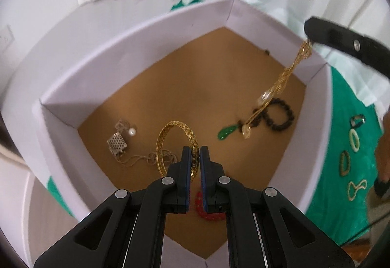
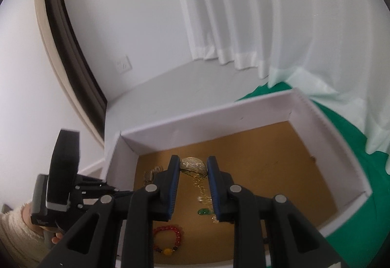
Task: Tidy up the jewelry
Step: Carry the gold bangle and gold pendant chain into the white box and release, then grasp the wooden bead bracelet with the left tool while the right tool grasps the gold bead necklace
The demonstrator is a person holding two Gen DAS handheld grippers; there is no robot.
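Note:
A white box (image 1: 156, 31) with a brown floor (image 1: 199, 87) holds jewelry. My left gripper (image 1: 195, 153) is shut on a gold bangle (image 1: 168, 141), which stands on edge inside the box. My right gripper (image 2: 193, 165) is shut on a glittering gold ring piece (image 2: 193, 165), with a gold chain necklace (image 1: 285, 77) hanging from it into the box, its end over a green pendant (image 1: 226, 132). The right gripper's finger (image 1: 341, 41) shows at the box's far right rim. A black bead bracelet (image 1: 280, 114), a silver pendant necklace (image 1: 119, 143) and a red bead bracelet (image 2: 168, 238) lie on the floor.
A green cloth (image 1: 341, 151) lies under the box, with several small rings and clasps (image 1: 354, 141) on it at the right. White curtains (image 2: 243, 12) hang behind. The left gripper's body (image 2: 61, 170) and the hand holding it show at the left in the right wrist view.

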